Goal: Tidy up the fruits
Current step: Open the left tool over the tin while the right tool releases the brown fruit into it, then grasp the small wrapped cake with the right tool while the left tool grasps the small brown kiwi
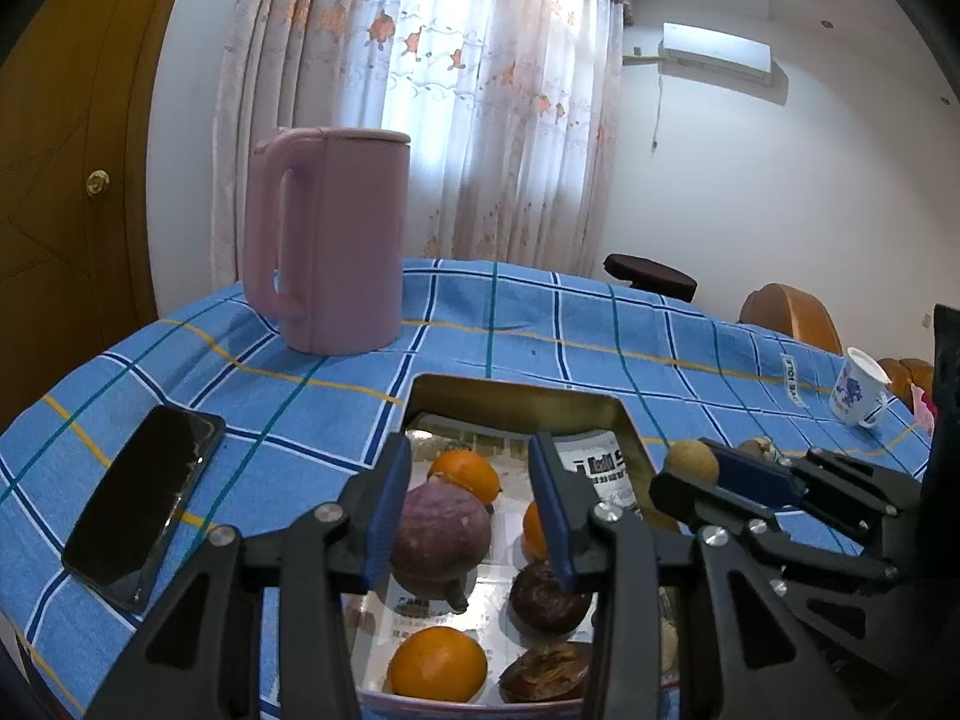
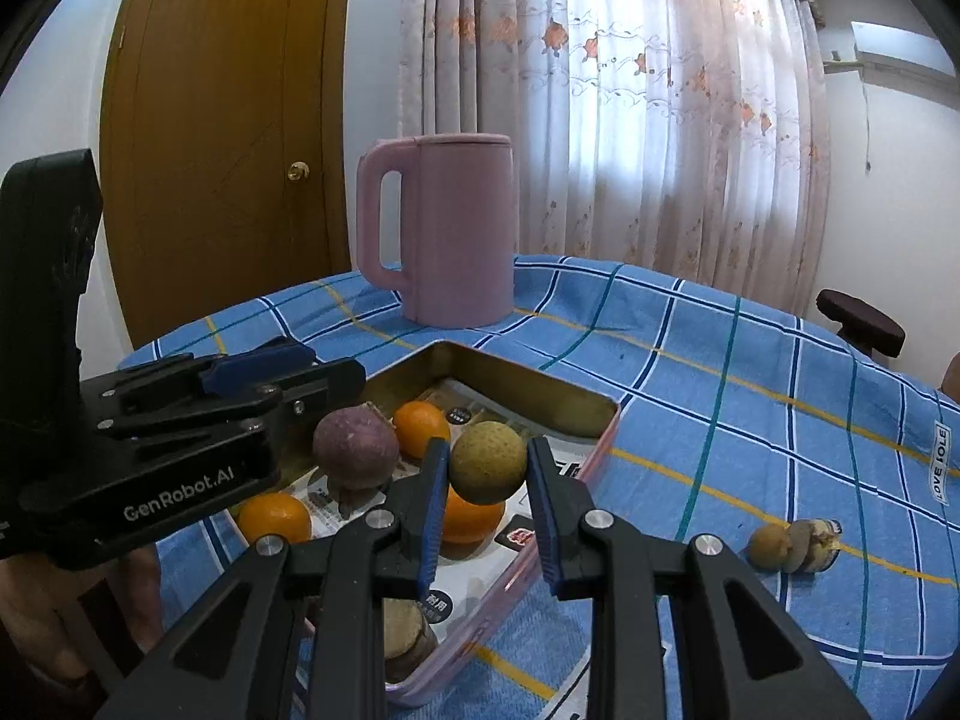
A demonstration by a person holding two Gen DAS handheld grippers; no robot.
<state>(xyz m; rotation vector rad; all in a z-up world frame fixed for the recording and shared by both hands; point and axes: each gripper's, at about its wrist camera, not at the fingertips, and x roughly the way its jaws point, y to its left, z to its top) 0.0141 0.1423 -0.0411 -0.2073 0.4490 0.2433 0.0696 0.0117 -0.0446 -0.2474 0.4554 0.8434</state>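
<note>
My left gripper holds a purple mangosteen between its blue pads, the jaws only partly apart and pressed to the fruit's sides, above the open metal tin. My right gripper is clamped on a small round tan-green fruit, jaws nearly together, also over the tin.

The left wrist view looks down into the tin. Behind the mangosteen, at 12 o'clock from it, sits an orange. Another orange lies at 6 o'clock, at the near edge. A third peeks from behind my right-hand finger at 3 o'clock. Two dark fruits rest lower right; I think they are opened mangosteens, but the fingers hide much of them. This view alone shows a black phone at 9 o'clock on the blue checked tablecloth, and a white floral cup at 2 o'clock.

The right wrist view alone shows loose fruit pieces on the cloth at 3 o'clock, outside the tin, and printed paper lining the tin's floor. It also shows my left gripper from the side at 9 o'clock.

A pink kettle stands beyond the tin at 12 o'clock in both views.
</note>
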